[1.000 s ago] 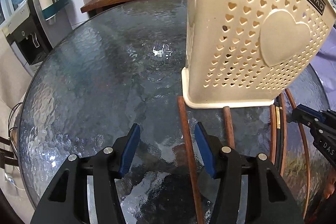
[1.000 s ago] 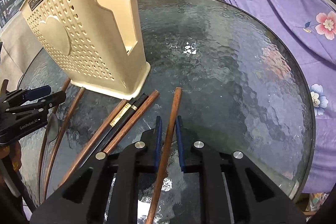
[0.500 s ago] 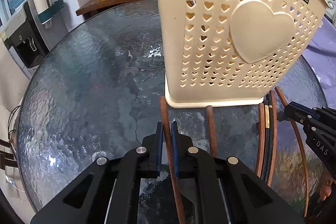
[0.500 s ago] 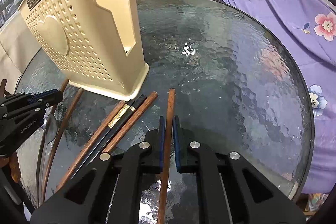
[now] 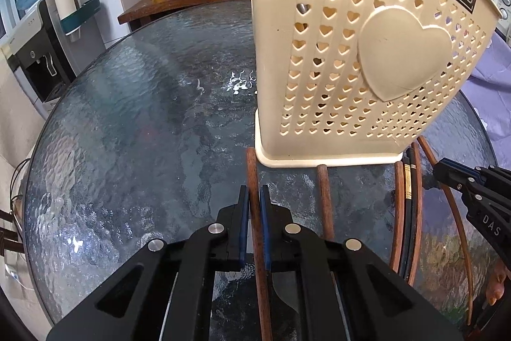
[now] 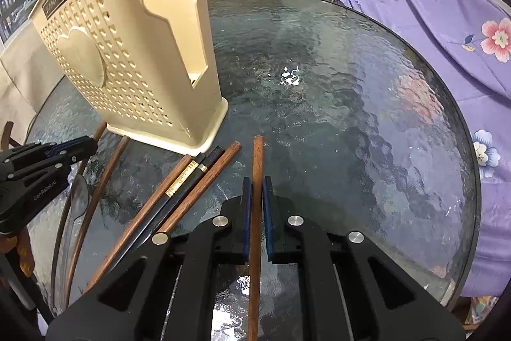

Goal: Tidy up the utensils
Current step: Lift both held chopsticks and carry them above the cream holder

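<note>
Left wrist view: left gripper (image 5: 252, 197) clenched on a brown wooden chopstick (image 5: 251, 171), blue pads hard against both sides, and its jaws have just been closing onto that stick.
Chopstick tip: almost at the near left corner of the cream utensil holder (image 5: 351, 53), which stands upright on the glass tabletop (image 5: 127, 133).
Right wrist view: right gripper (image 6: 257, 190) clamped on a second wooden chopstick (image 6: 257, 155); its free end points toward the middle of the tabletop, clear of the holder's base.
Loose pile: more chopsticks (image 6: 191, 178), brown ones and a black one with a gold band, fanned out on the glass between the two grippers, ends near the holder's front edge.
Spoon: a metal spoon (image 6: 78, 194) lies near the tabletop's left edge, below the left gripper.
Step in hand: both sticks are gripped, so I read it as the lift before dropping them into the holder.
Doing it well: raise each stick straight off the glass so it doesn't drag the neighbours; tip the free end up, clear the tall rim, then lower it in end first.
Watch out: the holder looks light; a knock against its wall could slide or tip it.
Grip check: thin round sticks can pivot between flat pads, so keep the squeeze firm.
</note>
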### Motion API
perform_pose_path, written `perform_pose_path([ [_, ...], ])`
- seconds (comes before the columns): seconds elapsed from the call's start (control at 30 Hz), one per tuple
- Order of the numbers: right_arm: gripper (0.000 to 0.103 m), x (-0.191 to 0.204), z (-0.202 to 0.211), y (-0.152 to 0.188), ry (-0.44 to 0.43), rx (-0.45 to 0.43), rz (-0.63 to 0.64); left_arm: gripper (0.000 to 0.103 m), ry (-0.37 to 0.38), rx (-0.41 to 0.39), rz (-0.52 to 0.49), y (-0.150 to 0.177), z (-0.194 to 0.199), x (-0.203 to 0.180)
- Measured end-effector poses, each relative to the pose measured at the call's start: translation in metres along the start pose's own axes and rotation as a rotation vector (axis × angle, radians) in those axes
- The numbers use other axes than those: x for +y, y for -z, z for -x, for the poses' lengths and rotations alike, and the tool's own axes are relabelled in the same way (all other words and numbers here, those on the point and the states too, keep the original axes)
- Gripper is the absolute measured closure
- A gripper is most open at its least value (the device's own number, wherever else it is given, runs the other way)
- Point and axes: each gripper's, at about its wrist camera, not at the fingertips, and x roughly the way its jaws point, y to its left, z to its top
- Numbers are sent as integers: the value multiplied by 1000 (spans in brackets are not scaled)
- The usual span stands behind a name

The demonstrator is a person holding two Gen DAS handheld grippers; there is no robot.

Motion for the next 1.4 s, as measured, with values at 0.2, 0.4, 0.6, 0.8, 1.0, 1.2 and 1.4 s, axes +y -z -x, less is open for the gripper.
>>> perform_pose_path([
  [0.2, 96, -5, 9, -1, -29, -43, -21, 96, 55, -10, 57, 1, 4, 18],
  [0.4, 96, -9, 31, -4, -75, -110, -42, 96, 81, -76, 96, -1, 27, 27],
  [0.6, 96, -5, 72, -9, -133, -213, -32, 96, 117, -172, 98, -7, 67, 26],
  [0.8, 96, -3, 116, -12, -205, -302, -26, 96, 151, -264, 102, -11, 108, 29],
  [1.0, 96, 5, 153, -11, -265, -365, -6, 96, 183, -314, 106, -11, 134, 30],
  [1.2, 96, 12, 177, -8, -302, -395, 16, 96, 210, -358, 107, -4, 156, 32],
  [1.4, 96, 17, 189, -8, -319, -409, 39, 96, 221, -396, 95, -3, 175, 34],
])
